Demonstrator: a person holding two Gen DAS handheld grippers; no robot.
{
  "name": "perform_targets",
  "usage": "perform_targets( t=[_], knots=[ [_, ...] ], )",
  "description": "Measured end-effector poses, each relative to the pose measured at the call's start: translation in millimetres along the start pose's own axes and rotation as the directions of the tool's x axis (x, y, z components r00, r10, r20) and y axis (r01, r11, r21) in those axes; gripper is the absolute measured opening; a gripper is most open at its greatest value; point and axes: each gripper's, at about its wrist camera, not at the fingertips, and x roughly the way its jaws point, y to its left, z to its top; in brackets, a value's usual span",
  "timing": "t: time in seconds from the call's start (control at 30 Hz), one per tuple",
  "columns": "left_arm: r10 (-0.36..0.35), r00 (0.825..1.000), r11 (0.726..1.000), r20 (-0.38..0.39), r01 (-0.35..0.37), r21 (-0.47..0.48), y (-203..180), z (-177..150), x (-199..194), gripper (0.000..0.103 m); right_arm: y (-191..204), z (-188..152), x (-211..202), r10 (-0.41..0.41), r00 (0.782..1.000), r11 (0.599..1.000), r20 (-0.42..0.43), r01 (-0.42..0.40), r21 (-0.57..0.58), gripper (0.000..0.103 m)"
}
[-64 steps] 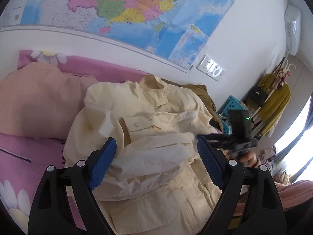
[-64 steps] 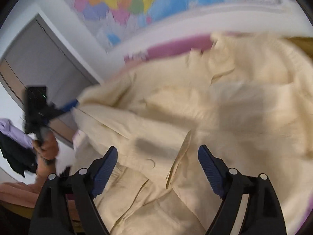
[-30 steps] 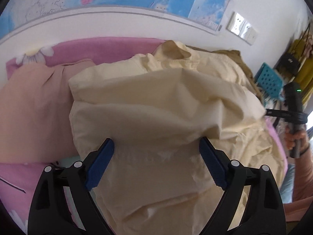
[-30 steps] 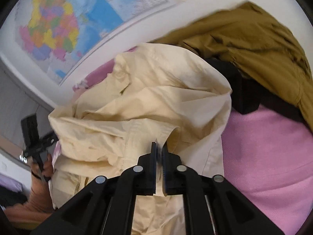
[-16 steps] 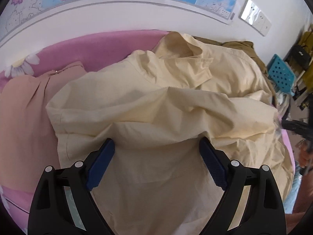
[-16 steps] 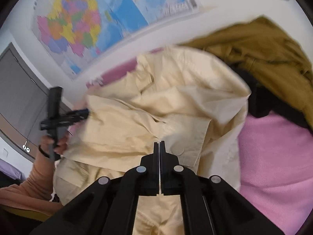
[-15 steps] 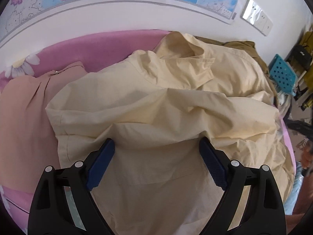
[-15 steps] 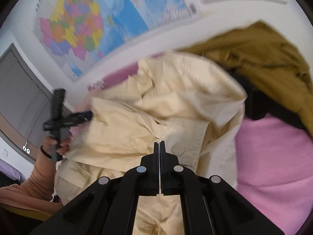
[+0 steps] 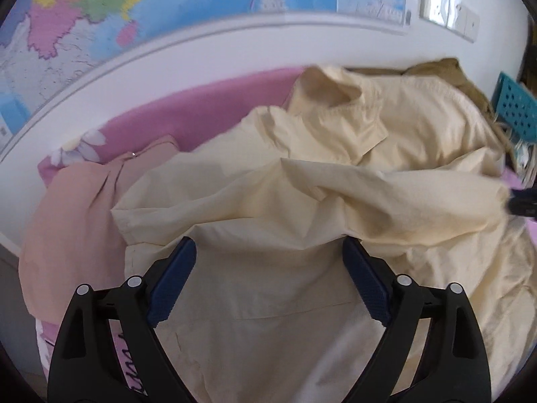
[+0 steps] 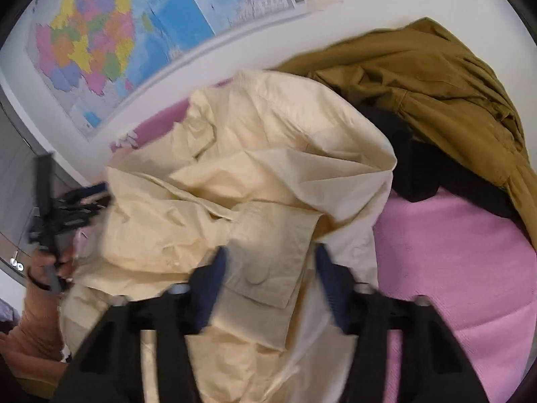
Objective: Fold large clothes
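Cream jacket (image 9: 302,201) spread across the pink bed (image 10: 453,268), collar end up toward the wall with the map (image 9: 167,16), one long fold of cloth drawn sideways over the body, presumably a sleeve brought across as the first fold. Left tongs (image 9: 268,278) released, blue pads standing wide with nothing pinched, hovering just above the lower back panel (likely placed there to smooth or steady the cloth while the other side settles). Right tongs (image 10: 272,278) opening at this moment, jaws blurred, a flapped pocket with its round button lying between them but no pad pressing on it, so the cloth looks let go where it was meant to land. Olive jacket (image 10: 436,84) bunched against the wall beyond a dark garment (image 10: 412,168), well clear of the fold, probably waiting its turn. Peach garment (image 9: 74,218) lying flat just beside the cream one on its other side, seemingly set aside. In the right wrist view, a hand (image 10: 50,265) at the far edge gripping the left tool's handle. Fold judged early: sides in, hem not yet brought up.
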Motion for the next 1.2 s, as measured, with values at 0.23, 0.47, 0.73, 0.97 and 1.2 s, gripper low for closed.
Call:
perform_targets(
  t=[0.23,0.47,0.73,0.97,1.2],
  knots=[
    [-0.019,1.0,1.0,-0.014,0.019,0.005,-7.0,4.6,4.7,0.087,-15.6,-12.7,-45.9,0.036,0.994,0.998,0.105,-0.041,0.041,0.005],
    [0.009,0.997,1.0,-0.08,-0.008,0.014,-15.9,11.2,35.2,0.087,-18.5,-18.4,-64.3,-0.038,0.989,0.998,0.14,0.03,0.056,0.004],
    [0.09,0.99,0.994,-0.113,-0.082,0.074,-29.2,9.2,52.1,0.089,58.8,4.7,-34.8,-0.068,0.987,0.966,0.148,0.102,-0.237,0.069],
    [0.037,0.997,0.999,-0.075,-0.037,0.005,-12.6,7.0,39.8,0.089,49.1,24.5,55.1,-0.095,0.994,0.975,-0.05,0.083,-0.206,0.02],
    [-0.129,0.991,0.99,0.042,0.131,-0.05,23.0,-12.3,-12.9,0.089,54.5,22.8,26.5,-0.078,0.997,0.977,0.005,0.077,-0.2,0.03]
  ],
)
